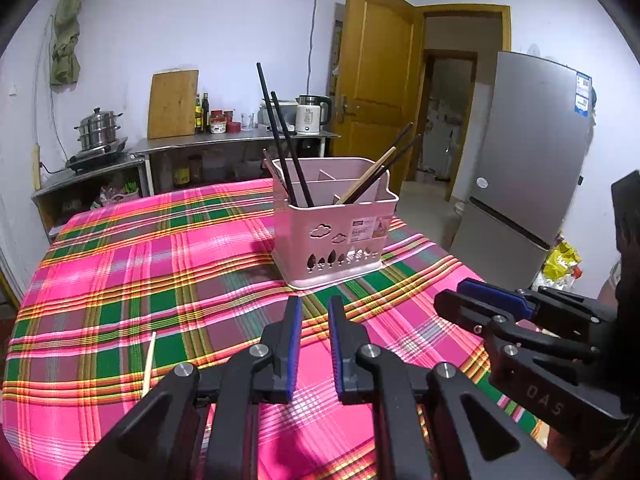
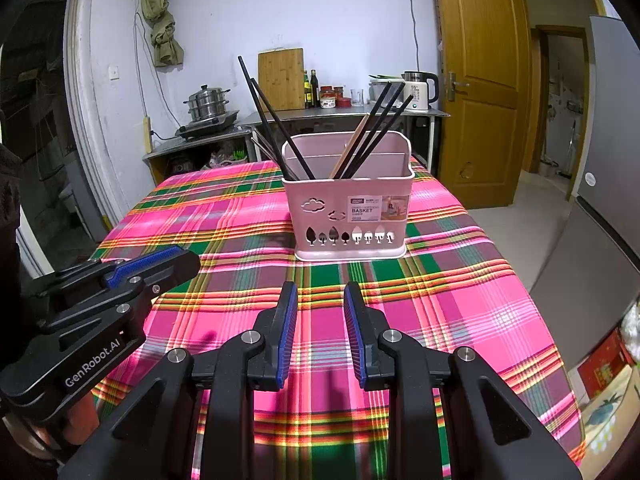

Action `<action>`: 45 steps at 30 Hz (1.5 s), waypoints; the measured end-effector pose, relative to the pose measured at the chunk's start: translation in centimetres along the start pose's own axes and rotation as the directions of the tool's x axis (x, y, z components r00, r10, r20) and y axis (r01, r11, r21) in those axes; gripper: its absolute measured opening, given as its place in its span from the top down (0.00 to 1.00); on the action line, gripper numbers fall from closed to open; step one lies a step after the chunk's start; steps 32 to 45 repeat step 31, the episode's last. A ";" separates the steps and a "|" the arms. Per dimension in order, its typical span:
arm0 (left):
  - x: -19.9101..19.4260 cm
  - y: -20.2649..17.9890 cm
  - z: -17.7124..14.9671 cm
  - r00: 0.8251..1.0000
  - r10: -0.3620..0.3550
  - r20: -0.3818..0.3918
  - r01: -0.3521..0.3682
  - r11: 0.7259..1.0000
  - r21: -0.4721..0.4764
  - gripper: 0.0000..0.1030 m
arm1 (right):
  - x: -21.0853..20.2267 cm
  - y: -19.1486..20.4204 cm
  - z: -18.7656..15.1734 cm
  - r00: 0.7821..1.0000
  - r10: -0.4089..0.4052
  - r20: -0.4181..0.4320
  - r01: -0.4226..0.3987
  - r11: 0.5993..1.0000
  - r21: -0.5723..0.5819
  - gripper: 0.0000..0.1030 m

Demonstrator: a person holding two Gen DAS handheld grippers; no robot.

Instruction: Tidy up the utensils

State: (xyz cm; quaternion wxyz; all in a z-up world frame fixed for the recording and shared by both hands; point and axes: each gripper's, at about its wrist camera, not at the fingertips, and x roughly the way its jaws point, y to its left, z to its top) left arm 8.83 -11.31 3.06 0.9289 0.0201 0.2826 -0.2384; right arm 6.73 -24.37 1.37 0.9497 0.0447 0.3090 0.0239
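A pink utensil basket [image 1: 304, 232] [image 2: 296, 208] stands on the plaid tablecloth [image 1: 160, 260], ahead of both grippers. Black chopsticks [image 1: 279, 140] [image 2: 373, 136] lean out of its left and right compartments, and one wooden chopstick [image 1: 370, 171] leans in the right one. A single pale wooden chopstick [image 1: 149, 364] lies on the cloth to the left of my left gripper [image 1: 316, 300]. That gripper hovers over the cloth, its blue pads a narrow gap apart with nothing between them. My right gripper [image 2: 320, 286] hovers beside it, open wider and empty.
A steel counter [image 2: 344, 114] behind the table carries a kettle, jars, bottles and a cutting board; a steamer pot sits on a lower stand to its left. A grey fridge [image 1: 532, 152] and an open wooden door [image 1: 376, 80] stand to the right.
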 end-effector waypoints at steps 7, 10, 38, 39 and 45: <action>0.3 -0.1 0.0 1.000 -0.009 -0.007 0.009 1.000 -0.001 0.88 | 0.2 -0.2 0.0 1.000 -0.002 -0.002 0.002 1.000 0.000 0.76; 0.3 -0.1 0.0 1.000 -0.011 -0.007 0.011 1.000 -0.004 0.88 | 0.2 -0.3 0.0 1.000 -0.002 -0.003 0.002 1.000 0.002 0.76; 0.2 -0.3 -0.1 1.000 -0.006 0.004 0.006 1.000 0.001 0.88 | 0.2 -0.3 -0.1 1.000 -0.004 -0.008 0.004 1.000 -0.002 0.76; 0.2 -0.3 -0.1 1.000 -0.006 0.004 0.006 1.000 0.001 0.88 | 0.2 -0.3 -0.1 1.000 -0.004 -0.008 0.004 1.000 -0.002 0.76; 0.2 -0.3 -0.1 1.000 -0.006 0.004 0.006 1.000 0.001 0.88 | 0.2 -0.3 -0.1 1.000 -0.004 -0.008 0.004 1.000 -0.002 0.76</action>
